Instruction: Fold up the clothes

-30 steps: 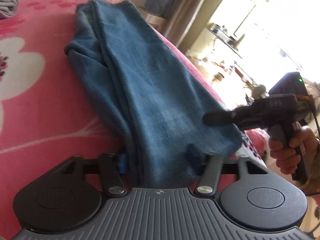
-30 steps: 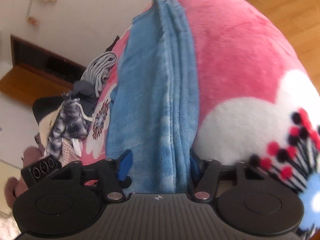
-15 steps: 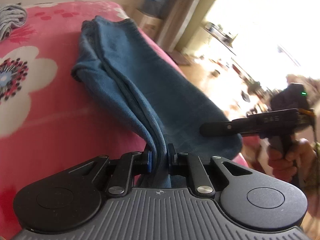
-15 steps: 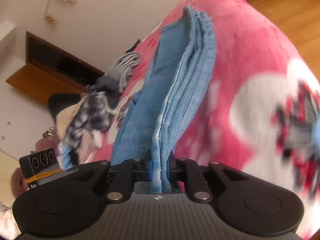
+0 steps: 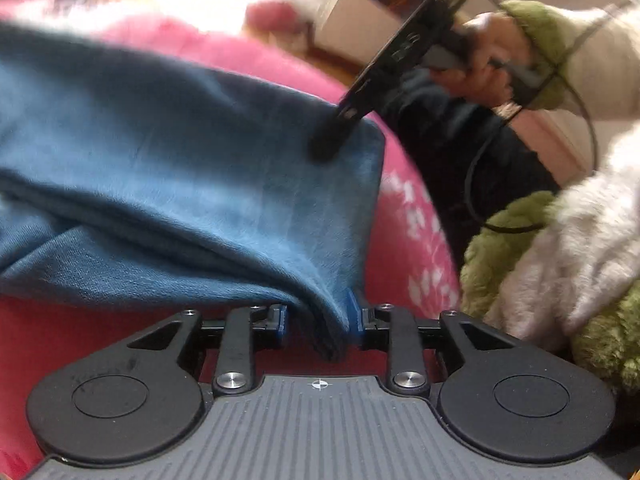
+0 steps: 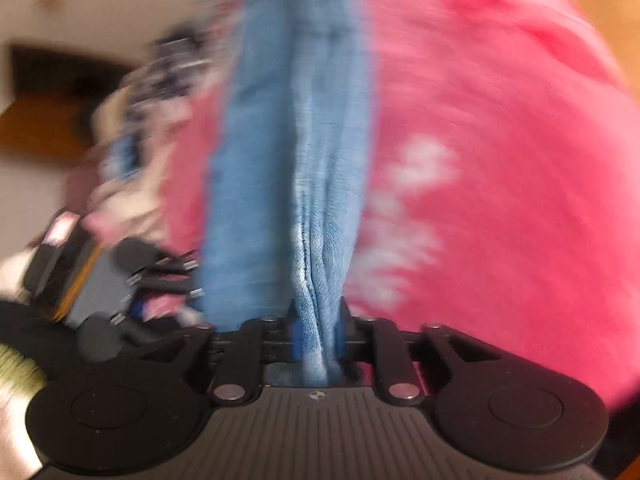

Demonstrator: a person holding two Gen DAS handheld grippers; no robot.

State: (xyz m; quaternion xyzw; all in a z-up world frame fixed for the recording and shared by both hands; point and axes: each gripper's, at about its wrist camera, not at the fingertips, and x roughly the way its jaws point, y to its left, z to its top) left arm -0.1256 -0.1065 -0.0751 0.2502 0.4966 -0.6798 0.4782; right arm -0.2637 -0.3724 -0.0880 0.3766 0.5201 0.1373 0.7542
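Across the frame's left and middle, folded jeans [image 5: 168, 152] lifted off the pink bed [image 5: 80, 332]; lower centre, left tongs [image 5: 318, 320] half-parted, denim corner loose between, likely to slip. Upper right, right tongs [image 5: 326, 148] pinching the other corner; could sag unevenly.

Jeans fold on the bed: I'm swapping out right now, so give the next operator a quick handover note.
Left gripper: jaws partly apart, jeans bunched between them; grip unclear.
Right gripper: shut on the jeans' other corner.
Jeans: folded lengthwise, this end lifted off the pink blanket, the rest draped on it.
Done: both corners picked up.
Left: carry this end over to the far end, lay it down, release.
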